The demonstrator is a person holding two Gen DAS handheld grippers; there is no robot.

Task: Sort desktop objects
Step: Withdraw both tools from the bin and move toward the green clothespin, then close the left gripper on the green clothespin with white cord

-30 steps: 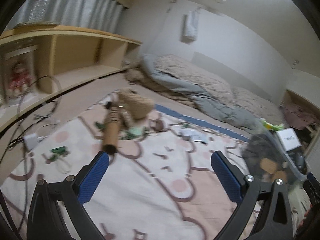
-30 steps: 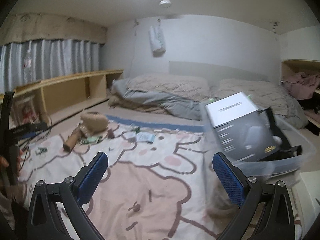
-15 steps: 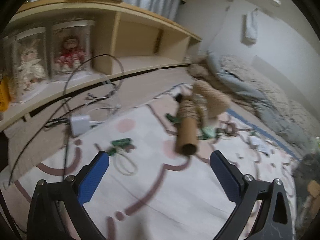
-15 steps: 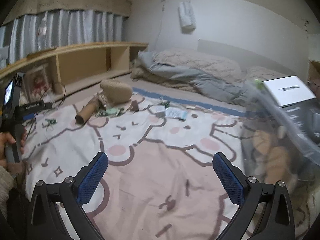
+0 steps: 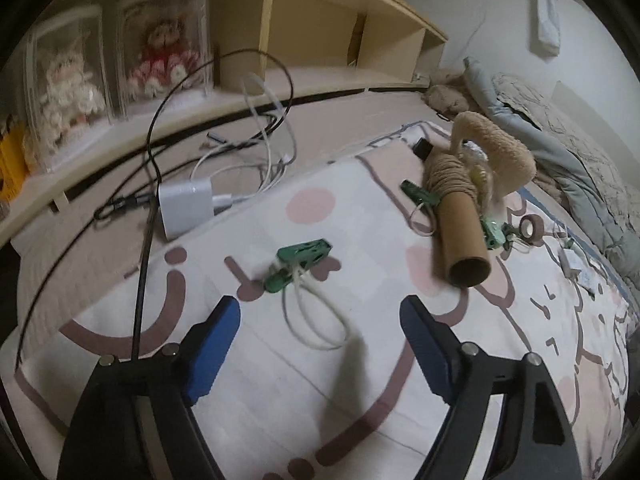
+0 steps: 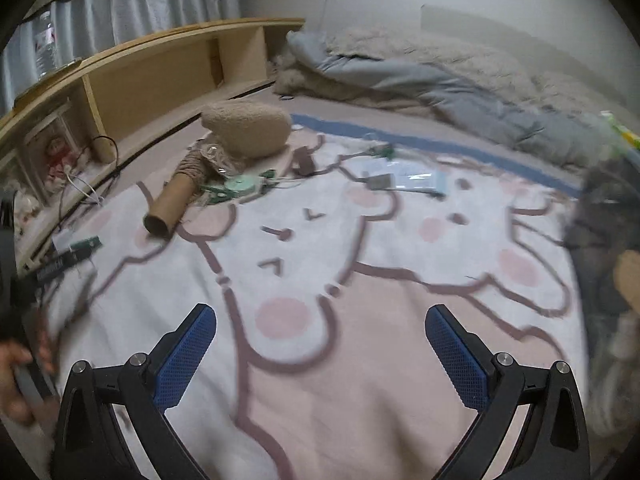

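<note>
My left gripper (image 5: 320,320) hovers low over the cartoon blanket (image 5: 400,380), its jaws closing. A green clip (image 5: 302,258) with a white cord loop (image 5: 316,320) lies just ahead of it; the loop shows in the gap, and neither pad touches it. A cardboard tube (image 5: 464,236) wound with twine rests further right, against a beige plush (image 5: 496,148). My right gripper (image 6: 320,336) stands open above the blanket's middle (image 6: 360,360) with nothing between its fingers. From there the tube (image 6: 168,208), the plush (image 6: 248,128), a green round piece (image 6: 238,186) and blue packets (image 6: 416,178) lie scattered beyond.
A white charger (image 5: 184,204) with tangled cables sits by the wooden shelf (image 5: 320,52), which holds dolls in clear cases (image 5: 160,48). A tape roll (image 5: 530,228) lies past the tube. A blurred clear bin (image 6: 600,220) stands at the right. Bedding (image 6: 440,76) is piled behind.
The left gripper swung left and down toward the green clip, and its jaws narrowed. The right gripper dropped and moved left, away from the clear bin, over the blanket.
</note>
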